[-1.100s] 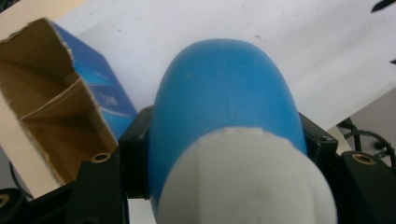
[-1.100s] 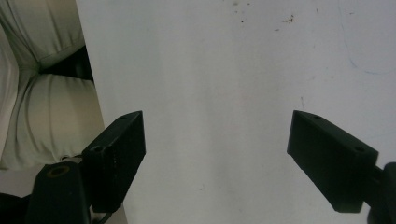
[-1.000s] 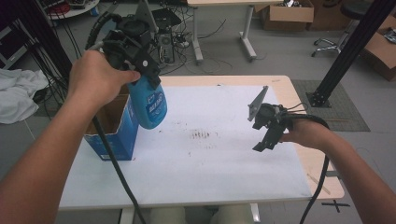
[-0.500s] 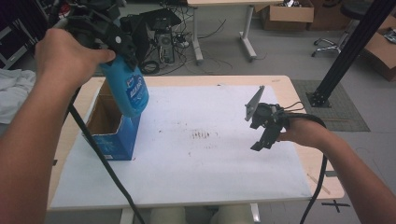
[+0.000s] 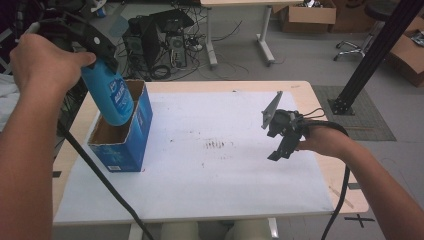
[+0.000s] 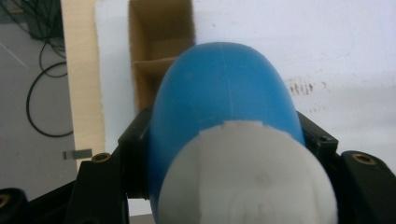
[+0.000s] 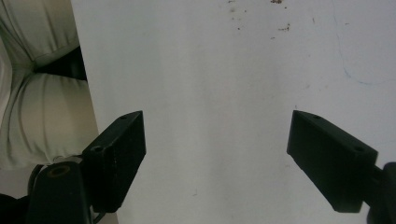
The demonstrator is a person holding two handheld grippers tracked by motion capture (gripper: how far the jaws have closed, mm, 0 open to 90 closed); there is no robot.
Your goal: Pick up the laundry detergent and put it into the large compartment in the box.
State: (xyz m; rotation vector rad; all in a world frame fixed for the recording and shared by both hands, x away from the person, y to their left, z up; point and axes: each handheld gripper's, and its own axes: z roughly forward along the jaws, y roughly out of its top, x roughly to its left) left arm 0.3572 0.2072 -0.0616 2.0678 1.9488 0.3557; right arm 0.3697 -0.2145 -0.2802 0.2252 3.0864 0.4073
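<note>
My left hand-held gripper (image 5: 87, 42) squeezes the blue bottle (image 5: 109, 95) by its top, so its bottom can drop into the box (image 5: 127, 142); my right hand-held gripper (image 5: 281, 137) waits open over the worktop (image 5: 200, 180)

a wooden table (image 5: 320, 100) carries a white sheet (image 5: 210, 185) stained near its middle. beyond its far edge, a grey floor (image 5: 300, 65), a computer (image 5: 165, 40) amid cables, another desk's legs (image 5: 265, 45), cardboard boxes (image 5: 305, 15), perhaps a chair base (image 5: 352, 47), and a black post (image 5: 372, 60) on a mat (image 5: 367, 117).
</note>
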